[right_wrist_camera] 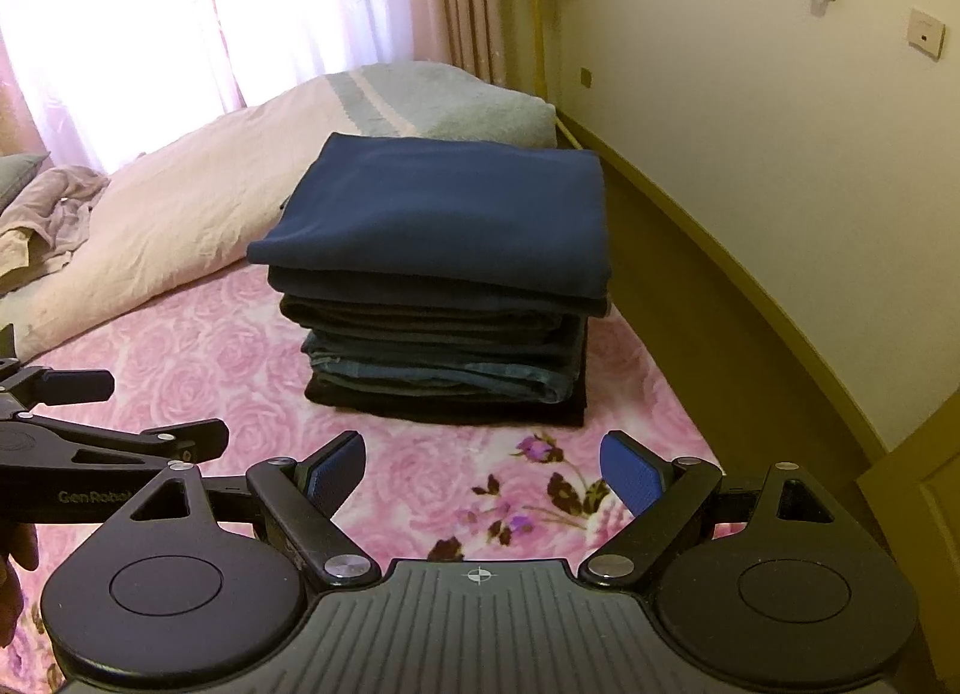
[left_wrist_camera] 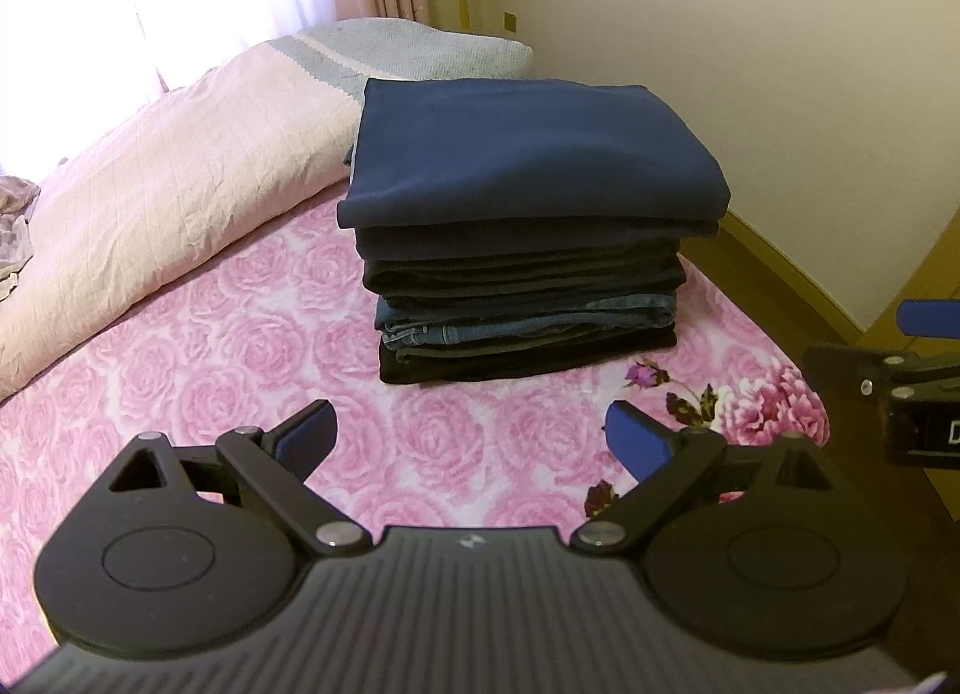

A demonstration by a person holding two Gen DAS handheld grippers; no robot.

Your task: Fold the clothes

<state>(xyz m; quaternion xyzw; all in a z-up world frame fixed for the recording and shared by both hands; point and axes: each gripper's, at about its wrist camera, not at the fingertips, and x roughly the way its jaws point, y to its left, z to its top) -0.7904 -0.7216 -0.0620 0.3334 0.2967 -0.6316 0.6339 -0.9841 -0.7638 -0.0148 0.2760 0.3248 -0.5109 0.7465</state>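
A stack of several folded dark clothes [left_wrist_camera: 528, 250] stands on the pink rose-print bed sheet [left_wrist_camera: 210, 334]; a navy garment [left_wrist_camera: 528, 147] lies on top, jeans and a black piece below. The stack also shows in the right wrist view [right_wrist_camera: 444, 298]. My left gripper [left_wrist_camera: 471, 436] is open and empty, hovering over the sheet just in front of the stack. My right gripper [right_wrist_camera: 483, 469] is open and empty, also in front of the stack. The right gripper shows at the right edge of the left wrist view [left_wrist_camera: 912, 382]; the left gripper shows at the left edge of the right wrist view [right_wrist_camera: 78, 430].
A rolled pale pink quilt [left_wrist_camera: 150, 214] lies along the left of the bed, with a grey-blue pillow [left_wrist_camera: 420, 48] behind the stack. Crumpled cloth [right_wrist_camera: 54, 202] lies at far left. The wall [left_wrist_camera: 750, 63] and the bed's right edge are close to the stack.
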